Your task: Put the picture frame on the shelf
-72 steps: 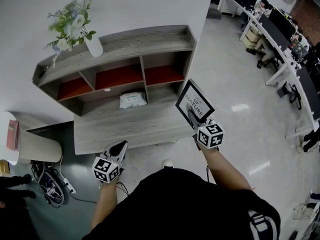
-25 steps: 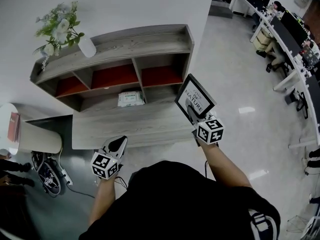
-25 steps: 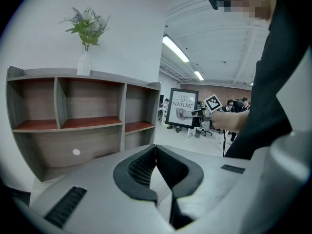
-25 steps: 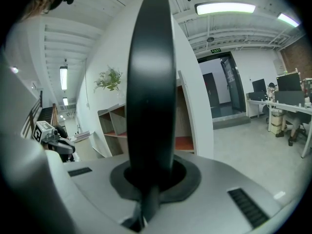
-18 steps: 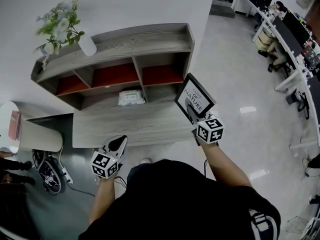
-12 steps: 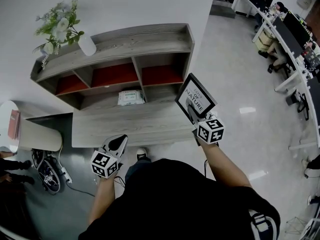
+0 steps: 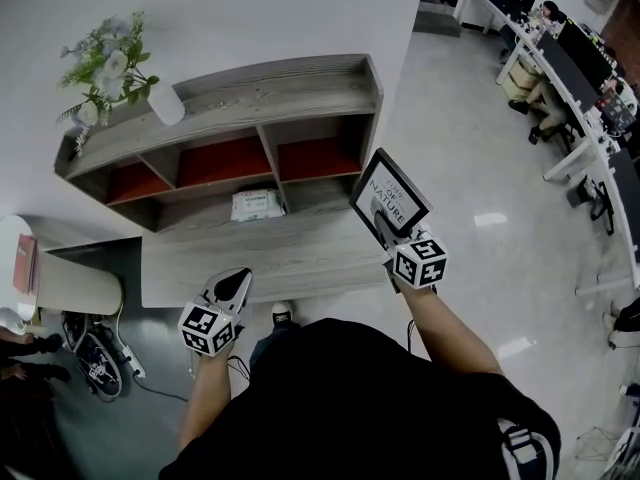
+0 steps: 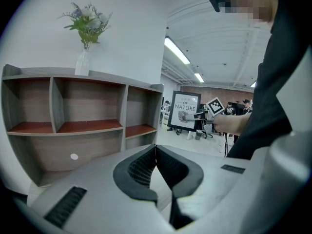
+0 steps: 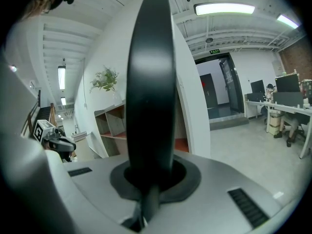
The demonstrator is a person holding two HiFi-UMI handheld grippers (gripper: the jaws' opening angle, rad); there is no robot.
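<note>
Right tool [image 7: 384, 228]: clamps black rectangular picture frame [image 7: 392, 196].
Left tool [image 7: 237, 286]: closed, empty.
Grey wooden shelf [image 7: 250, 88]: ahead of both.

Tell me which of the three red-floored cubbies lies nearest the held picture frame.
The rightmost cubby, on the picture frame's side; the other two sit further left.

Bright, even indoor light from long white ceiling strip lamps [image 9: 224, 8]; pale glare patches on the glossy grey floor [image 7: 492, 219]. Gripper views show fisheye bending, dark corners, blurred near foreground.
</note>
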